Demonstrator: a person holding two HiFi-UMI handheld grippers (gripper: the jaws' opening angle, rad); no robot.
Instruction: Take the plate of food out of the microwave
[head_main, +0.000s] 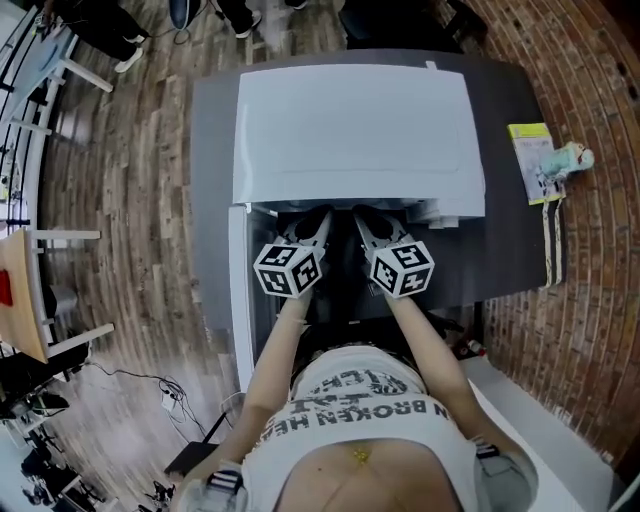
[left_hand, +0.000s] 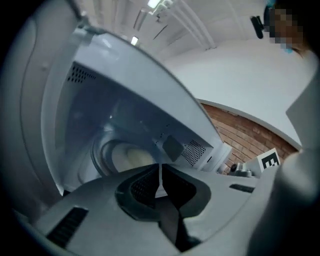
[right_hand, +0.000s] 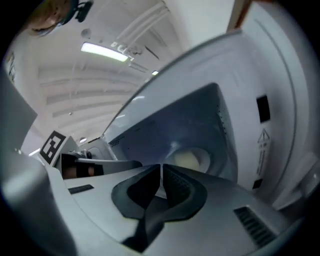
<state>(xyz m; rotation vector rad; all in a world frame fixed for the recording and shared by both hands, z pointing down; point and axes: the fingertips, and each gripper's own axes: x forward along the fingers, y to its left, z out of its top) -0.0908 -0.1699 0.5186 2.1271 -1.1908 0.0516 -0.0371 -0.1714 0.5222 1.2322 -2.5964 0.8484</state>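
Note:
A white microwave (head_main: 360, 130) stands on a dark grey table (head_main: 515, 250) with its door (head_main: 237, 300) swung open to the left. Inside the cavity sits a round plate with pale food (left_hand: 127, 156), also seen from the other side as the plate (right_hand: 191, 159). My left gripper (head_main: 318, 222) and right gripper (head_main: 365, 222) are side by side at the mouth of the opening, pointing in. Each is tilted. The left gripper (left_hand: 160, 175) is shut with nothing in it, short of the plate. The right gripper (right_hand: 161, 172) is shut and empty too.
A yellow-green packet (head_main: 533, 160) and a small pale figure (head_main: 572, 157) lie at the table's right edge. Brick paving runs along the right and wooden floor on the left, where a chair (head_main: 25, 290) stands. The microwave's inner walls (left_hand: 100, 100) close in around the plate.

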